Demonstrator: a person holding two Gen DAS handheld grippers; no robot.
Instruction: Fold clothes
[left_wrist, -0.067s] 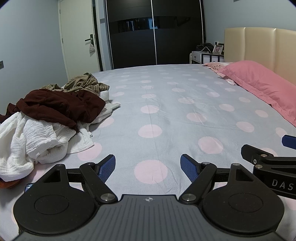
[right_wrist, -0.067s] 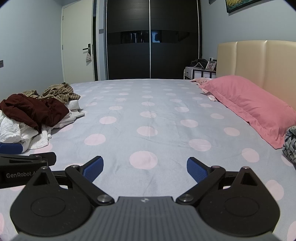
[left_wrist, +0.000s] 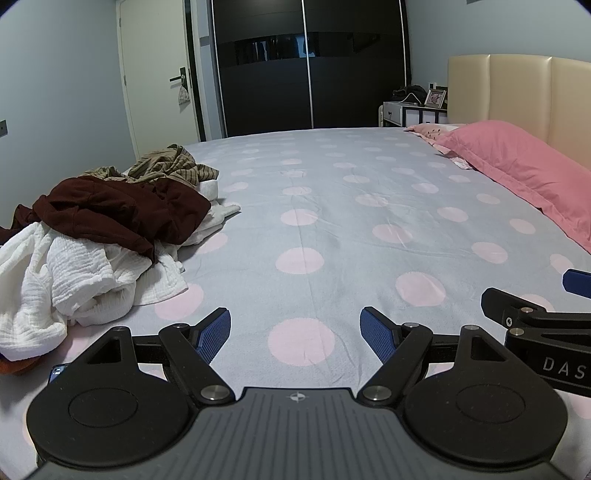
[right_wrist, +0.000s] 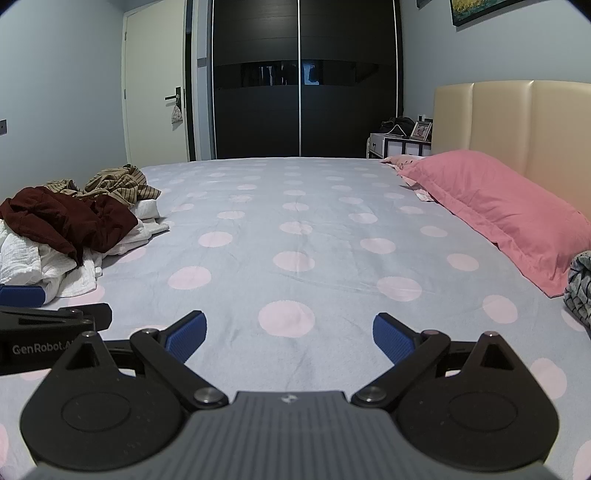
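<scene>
A pile of unfolded clothes lies on the left of the bed: a dark red garment (left_wrist: 118, 210) on top, white crinkled cloth (left_wrist: 74, 280) below, a brown striped garment (left_wrist: 173, 166) behind. The same pile shows in the right wrist view, with the dark red garment (right_wrist: 70, 218) uppermost. My left gripper (left_wrist: 295, 332) is open and empty, low over the bedspread, right of the pile. My right gripper (right_wrist: 290, 336) is open and empty beside it. Each gripper shows at the edge of the other's view.
The grey bedspread with pink dots (left_wrist: 332, 206) stretches ahead. A pink pillow (right_wrist: 495, 210) lies along the beige headboard (right_wrist: 517, 122) on the right. A dark patterned cloth (right_wrist: 580, 288) lies at the right edge. A black wardrobe (right_wrist: 299, 81), a door and a nightstand stand beyond the bed.
</scene>
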